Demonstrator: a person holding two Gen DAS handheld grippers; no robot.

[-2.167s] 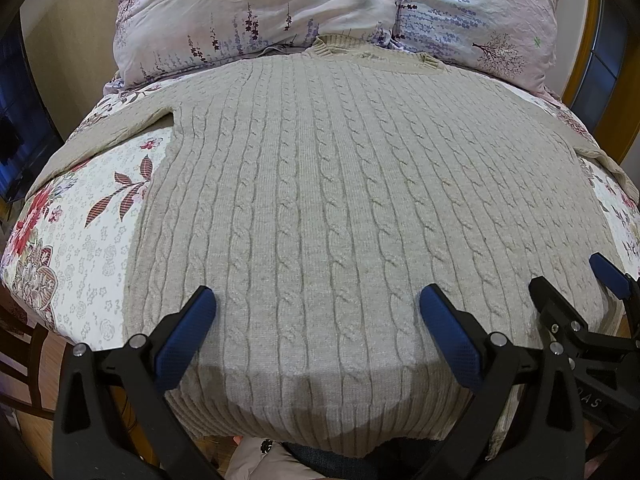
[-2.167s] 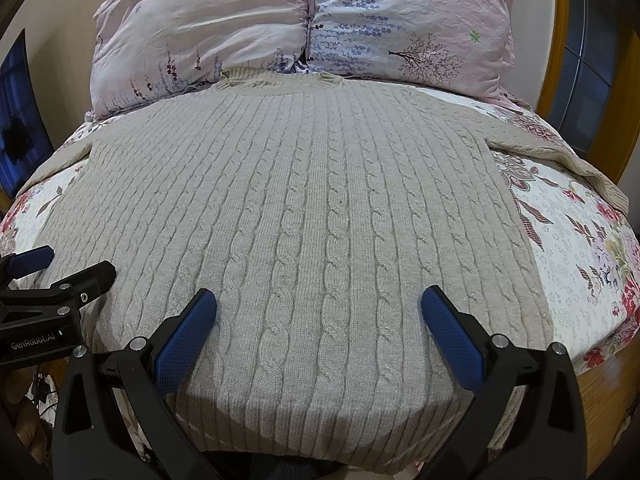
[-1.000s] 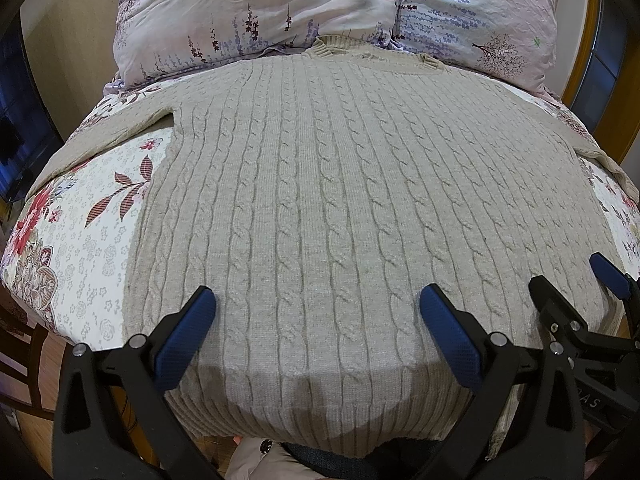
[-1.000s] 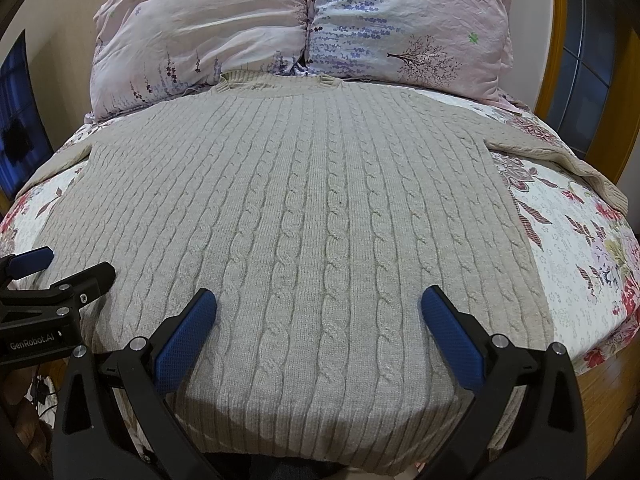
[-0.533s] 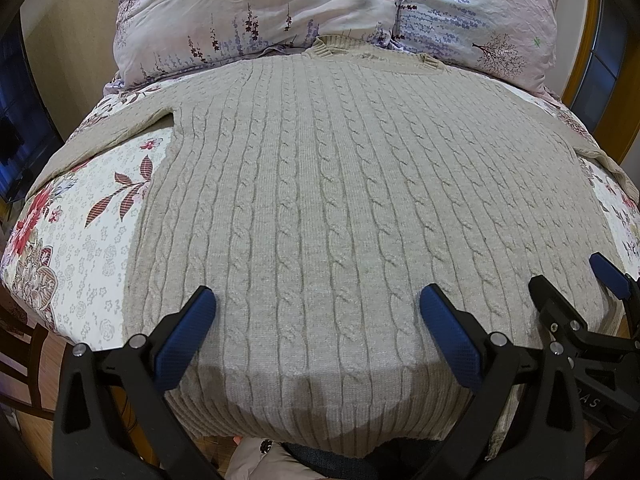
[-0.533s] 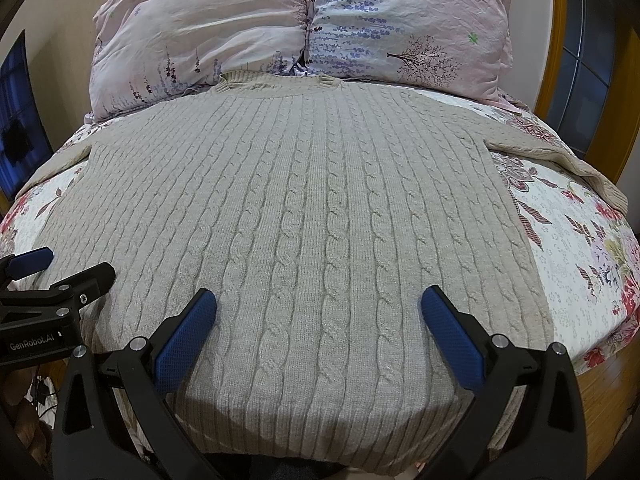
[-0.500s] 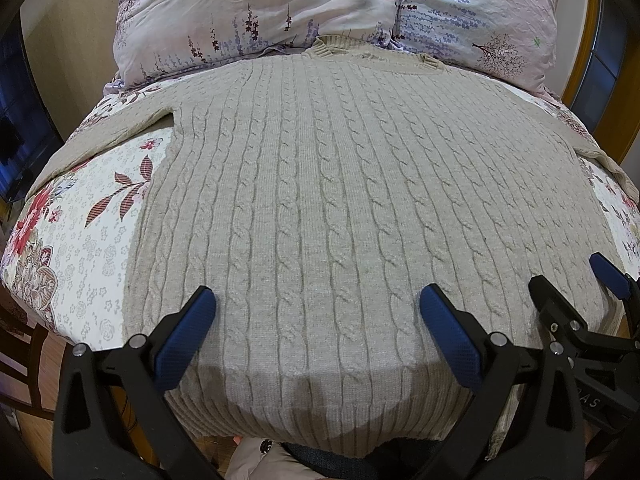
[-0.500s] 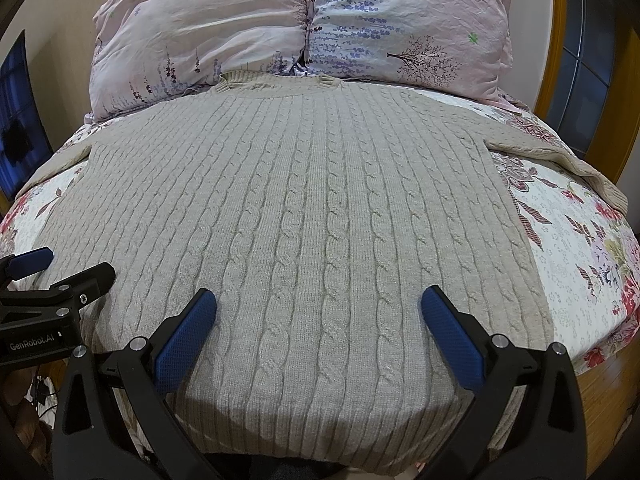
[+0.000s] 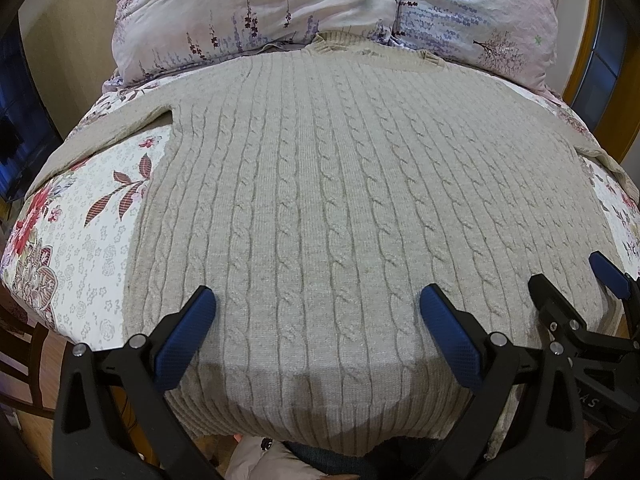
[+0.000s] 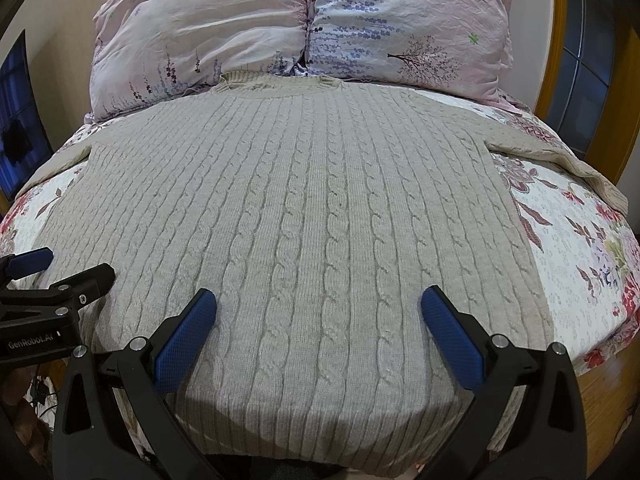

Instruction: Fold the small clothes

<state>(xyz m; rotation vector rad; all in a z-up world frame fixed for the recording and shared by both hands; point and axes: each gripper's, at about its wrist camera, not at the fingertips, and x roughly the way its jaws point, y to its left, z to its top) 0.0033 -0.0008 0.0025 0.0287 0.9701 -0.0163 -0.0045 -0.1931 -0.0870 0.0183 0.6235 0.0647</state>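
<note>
Seen from the left wrist view, a beige cable-knit sweater (image 9: pixel 340 208) lies flat and spread out on a bed, its ribbed collar (image 9: pixel 360 46) at the far end touching two crumpled, pale pink pillows (image 9: pixel 280 8) printed with purple sprigs. Raised twisted cables run in parallel columns from collar to the ribbed hem, which drapes over the near edge of the mattress. One sleeve (image 9: pixel 104 136) stretches out to the left over a white bedsheet (image 9: pixel 80 248) printed with red flowers and leaves. The left gripper (image 9: pixel 316 320) hovers over the near part of the sweater with its black jaws spread wide; its blue, fine-textured pads (image 9: pixel 184 336) hold nothing, and I cannot tell whether they touch the knit. At the right edge the right gripper (image 9: pixel 576 280) shows from the side, also spread apart and empty.

Next, the right wrist view shows the same sweater (image 10: pixel 312 216) from slightly further right, with its other sleeve (image 10: pixel 560 160) lying out to the right across the floral bedsheet (image 10: pixel 580 264) towards a curved wooden bed frame (image 10: pixel 560 40). The pillows (image 10: pixel 304 28) sit side by side at the far end. The right gripper (image 10: pixel 318 320) hangs above the near hem area, jaws wide apart, blue pads (image 10: pixel 452 340) gripping nothing. At the left edge the left gripper (image 10: pixel 60 264) appears side-on over the sweater's left margin, its fingers parted and empty.
</note>
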